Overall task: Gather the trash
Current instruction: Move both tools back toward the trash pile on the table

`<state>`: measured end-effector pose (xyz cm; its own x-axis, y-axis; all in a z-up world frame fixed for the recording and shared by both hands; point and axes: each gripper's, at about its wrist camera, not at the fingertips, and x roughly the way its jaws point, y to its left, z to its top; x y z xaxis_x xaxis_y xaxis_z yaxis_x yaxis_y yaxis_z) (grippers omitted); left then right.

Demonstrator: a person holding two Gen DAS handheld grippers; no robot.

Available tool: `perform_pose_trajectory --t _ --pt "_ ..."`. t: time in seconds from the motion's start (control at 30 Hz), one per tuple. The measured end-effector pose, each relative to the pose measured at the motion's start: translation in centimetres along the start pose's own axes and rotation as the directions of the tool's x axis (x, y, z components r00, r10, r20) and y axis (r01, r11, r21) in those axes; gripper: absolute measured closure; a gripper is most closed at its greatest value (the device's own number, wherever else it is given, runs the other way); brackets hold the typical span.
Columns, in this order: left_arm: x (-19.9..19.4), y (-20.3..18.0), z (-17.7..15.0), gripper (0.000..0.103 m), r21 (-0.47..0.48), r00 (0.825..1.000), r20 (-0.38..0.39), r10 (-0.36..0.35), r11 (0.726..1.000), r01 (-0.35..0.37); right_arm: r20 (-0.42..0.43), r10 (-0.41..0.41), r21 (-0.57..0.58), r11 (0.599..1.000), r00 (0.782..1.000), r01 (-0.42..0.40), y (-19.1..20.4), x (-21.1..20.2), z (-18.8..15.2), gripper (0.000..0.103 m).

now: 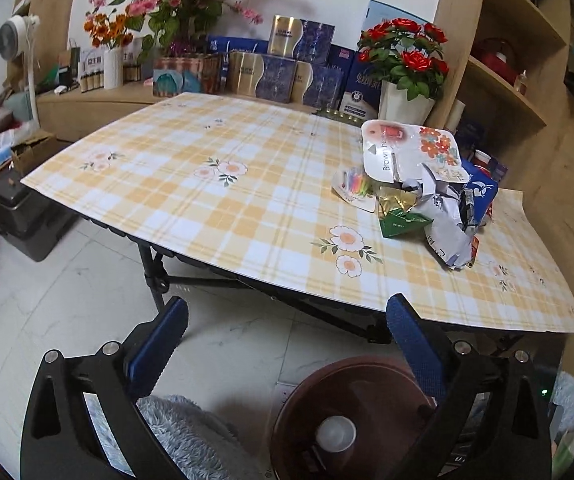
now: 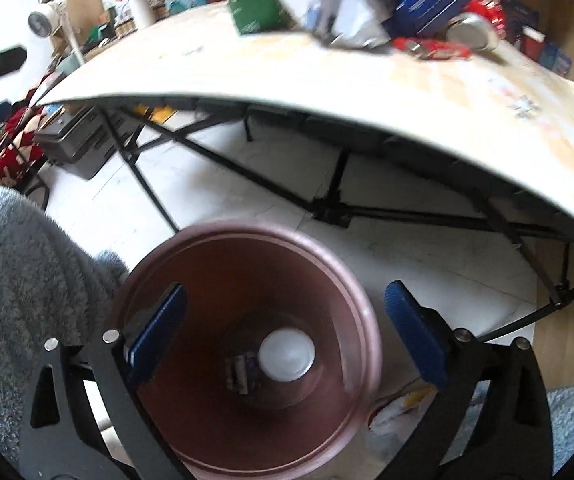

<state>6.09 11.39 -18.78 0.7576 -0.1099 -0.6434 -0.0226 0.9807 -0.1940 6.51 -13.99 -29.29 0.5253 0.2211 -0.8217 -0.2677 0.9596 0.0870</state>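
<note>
A pile of trash (image 1: 427,192) lies at the right of the checked table (image 1: 207,184): crumpled white paper, a green and gold wrapper, a flowered packet, a blue bag. It also shows blurred in the right wrist view (image 2: 367,4). A brown round bin (image 2: 243,356) stands on the floor below the table's front edge, with a white cup (image 2: 286,354) and a small wrapper inside. My right gripper (image 2: 285,336) is open and empty right above the bin's mouth. My left gripper (image 1: 287,344) is open and empty above the floor, left of the bin (image 1: 351,412).
Boxes, flower pots (image 1: 403,100) and a fan (image 1: 15,36) stand behind the table. A wooden shelf (image 1: 519,60) rises at the right. A dark case (image 1: 15,208) sits on the floor at the left. Grey fluffy fabric (image 2: 19,280) lies beside the bin.
</note>
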Motion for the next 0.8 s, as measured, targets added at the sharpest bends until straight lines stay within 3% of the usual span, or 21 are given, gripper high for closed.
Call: perform_pose_trajectory --t 0.2,0.57,0.8 --pt "0.3 -0.5 -0.1 0.006 0.019 1.000 -0.012 -0.007 1.000 0.007 0.090 -0.045 0.028 0.999 0.995 0.043 -1.1 -1.9 0.7 0.006" --pt "0.7 -0.5 -0.2 0.006 -0.003 0.999 -0.028 -0.042 0.999 0.042 0.194 -0.057 0.129 0.991 0.979 0.032 -2.8 -4.5 1.5 0.006" --pt "0.7 -0.8 -0.3 0.006 -0.013 0.997 -0.016 -0.076 0.997 0.076 0.254 0.002 0.178 0.983 0.967 -0.049 -3.9 -5.9 2.0 0.006"
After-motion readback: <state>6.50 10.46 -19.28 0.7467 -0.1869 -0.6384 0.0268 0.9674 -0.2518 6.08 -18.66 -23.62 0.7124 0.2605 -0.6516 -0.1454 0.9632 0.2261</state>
